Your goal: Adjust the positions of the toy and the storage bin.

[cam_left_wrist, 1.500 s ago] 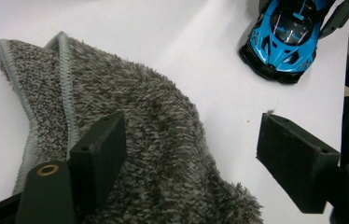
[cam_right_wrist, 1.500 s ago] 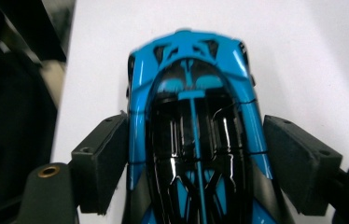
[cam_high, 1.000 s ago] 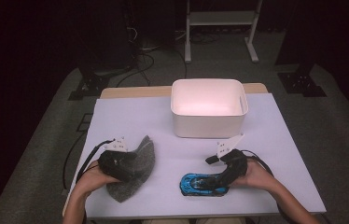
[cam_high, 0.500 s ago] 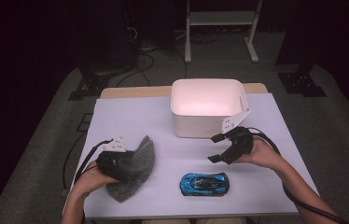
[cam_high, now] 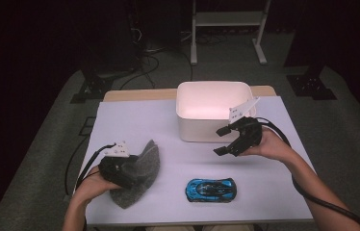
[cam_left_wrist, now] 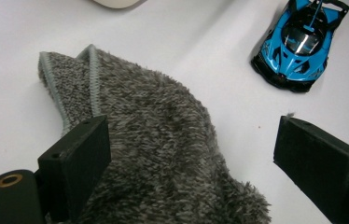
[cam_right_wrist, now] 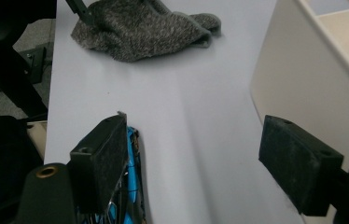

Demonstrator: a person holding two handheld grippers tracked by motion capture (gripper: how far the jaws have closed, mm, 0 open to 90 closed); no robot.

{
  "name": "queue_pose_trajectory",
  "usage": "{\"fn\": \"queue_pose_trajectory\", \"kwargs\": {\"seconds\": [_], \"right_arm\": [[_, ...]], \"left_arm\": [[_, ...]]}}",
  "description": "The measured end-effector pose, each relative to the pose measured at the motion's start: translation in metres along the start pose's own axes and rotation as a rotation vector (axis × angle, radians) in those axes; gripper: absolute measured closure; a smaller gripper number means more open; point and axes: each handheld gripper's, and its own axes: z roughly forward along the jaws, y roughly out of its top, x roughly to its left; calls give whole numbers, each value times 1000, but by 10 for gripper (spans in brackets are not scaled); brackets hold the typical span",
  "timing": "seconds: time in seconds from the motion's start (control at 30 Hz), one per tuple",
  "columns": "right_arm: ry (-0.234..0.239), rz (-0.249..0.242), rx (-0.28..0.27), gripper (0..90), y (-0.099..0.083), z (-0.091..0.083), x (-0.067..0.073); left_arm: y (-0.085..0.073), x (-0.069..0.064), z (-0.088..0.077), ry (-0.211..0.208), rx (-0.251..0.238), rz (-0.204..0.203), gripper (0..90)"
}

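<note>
Between my left tongs (cam_left_wrist: pixel 186 154) lies the grey fuzzy cloth (cam_left_wrist: pixel 154 140), with the jaws standing wide over it and no pad pressing on it; I keep them there, I judge, because the cloth is the thing I mean to take up, and it rests flat on the white table (cam_high: pixel 135 120) near my left edge. My right tongs (cam_high: pixel 226 140) hang in the air just in front of the white tub (cam_high: pixel 212 108), jaws spread with nothing between them though they have just been narrowing a little, and the blue toy car (cam_high: pixel 211 189) sits on the table below and nearer to me, apart from them. Counting up: two tongs, one cloth, one car, one tub, which looks empty from above and likely waits to receive things.
</note>
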Motion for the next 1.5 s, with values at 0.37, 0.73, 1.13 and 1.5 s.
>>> {"fn": "queue_pose_trajectory", "kwargs": {"seconds": [0.37, 0.73, 1.13, 1.5], "right_arm": [[-17, -28, 19, 216, 20, -6, -8], [-40, -42, 62, 217, 40, -11, -24], [-65, -39, 127, 228, 48, -1, -46], [-69, -24, 149, 245, 51, 6, -62]], "left_arm": [[-1, 0, -2, -5, -3, -3, 103], [-1, 0, -4, -2, -4, -3, 103], [-2, 0, -3, -9, 0, -1, 103], [-3, 0, -3, -13, -1, -7, 103]]}}
